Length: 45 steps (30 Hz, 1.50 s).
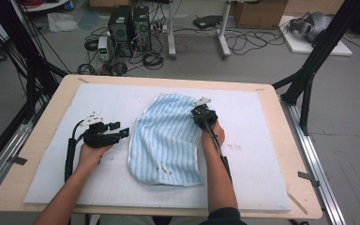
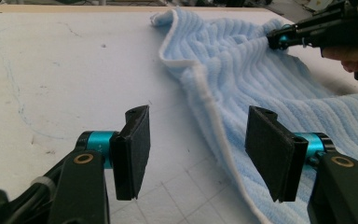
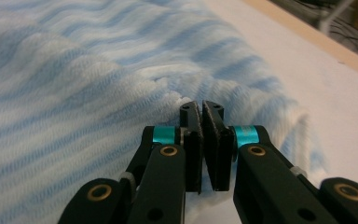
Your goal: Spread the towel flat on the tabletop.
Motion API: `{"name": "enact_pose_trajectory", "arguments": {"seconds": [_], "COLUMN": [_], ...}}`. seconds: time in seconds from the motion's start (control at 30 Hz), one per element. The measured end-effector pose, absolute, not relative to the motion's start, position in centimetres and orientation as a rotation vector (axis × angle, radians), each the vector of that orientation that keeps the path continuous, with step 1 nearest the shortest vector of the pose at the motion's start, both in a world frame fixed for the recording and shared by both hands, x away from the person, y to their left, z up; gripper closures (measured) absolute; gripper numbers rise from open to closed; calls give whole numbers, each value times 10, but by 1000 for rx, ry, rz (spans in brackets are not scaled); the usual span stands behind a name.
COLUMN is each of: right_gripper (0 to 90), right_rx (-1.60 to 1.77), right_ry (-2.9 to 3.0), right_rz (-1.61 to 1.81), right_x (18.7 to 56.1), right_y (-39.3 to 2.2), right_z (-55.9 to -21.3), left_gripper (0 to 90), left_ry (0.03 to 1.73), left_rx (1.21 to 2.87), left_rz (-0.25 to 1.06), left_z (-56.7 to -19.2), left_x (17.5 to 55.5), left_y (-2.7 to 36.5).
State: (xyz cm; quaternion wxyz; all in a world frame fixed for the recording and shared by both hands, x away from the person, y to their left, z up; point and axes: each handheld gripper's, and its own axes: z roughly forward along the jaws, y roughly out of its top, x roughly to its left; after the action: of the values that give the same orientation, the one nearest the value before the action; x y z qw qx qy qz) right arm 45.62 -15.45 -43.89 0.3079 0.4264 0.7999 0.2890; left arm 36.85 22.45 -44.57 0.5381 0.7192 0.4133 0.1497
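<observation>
The towel (image 1: 166, 140) lies crumpled on the white mat (image 1: 51, 178) in the middle of the table (image 1: 281, 136), its far part bunched toward the far edge and its near hem rounded toward the person.

The right gripper (image 1: 199, 114) sits at the towel's right side, toward the far edge. In the right gripper view its jaws stand pressed nearly together, and the cloth bunches up right at their tips; whether a thin pinch of the edge is caught between the pads I cannot make out for certain, but it looks like a grip on the towel's border.

The left gripper (image 1: 124, 132) hovers just beside the towel's left edge with its jaws well apart and nothing between them. In the left gripper view the white hem (image 2: 205, 100) runs between the two pads, a little ahead of them.

The step in hand looks like taking hold of both sides so the cloth can be spread or folded. To do it well:
- Bring the left jaws forward and low, so one pad slides under the hem and one over it.
- Take one layer only, close to the border.
- Close fully before any lift.
- Keep the right hand quiet until then, so the cloth does not drag away from the left.
- Then pull both hands apart evenly.
</observation>
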Motion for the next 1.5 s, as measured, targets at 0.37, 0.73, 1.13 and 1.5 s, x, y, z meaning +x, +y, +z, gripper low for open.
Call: {"name": "enact_pose_trajectory", "arguments": {"seconds": [0.37, 0.73, 1.13, 1.5], "right_gripper": [599, 444, 479, 852], "right_rx": [1306, 1216, 1114, 1048], "right_ry": [2025, 2136, 2353, 2378], "right_rz": [960, 1177, 1184, 1047], "right_x": [455, 391, 349, 357], "right_y": [-183, -216, -204, -191], "right_z": [-430, -419, -435, -446], "left_gripper": [411, 418, 428, 865], "left_ry": [969, 910, 891, 831], "left_rx": [1734, 1813, 1932, 2070], "left_rz": [341, 325, 228, 365], "left_z": [-449, -449, -450, -450], "left_x": [365, 363, 361, 363], "left_y": [220, 205, 185, 160]}}
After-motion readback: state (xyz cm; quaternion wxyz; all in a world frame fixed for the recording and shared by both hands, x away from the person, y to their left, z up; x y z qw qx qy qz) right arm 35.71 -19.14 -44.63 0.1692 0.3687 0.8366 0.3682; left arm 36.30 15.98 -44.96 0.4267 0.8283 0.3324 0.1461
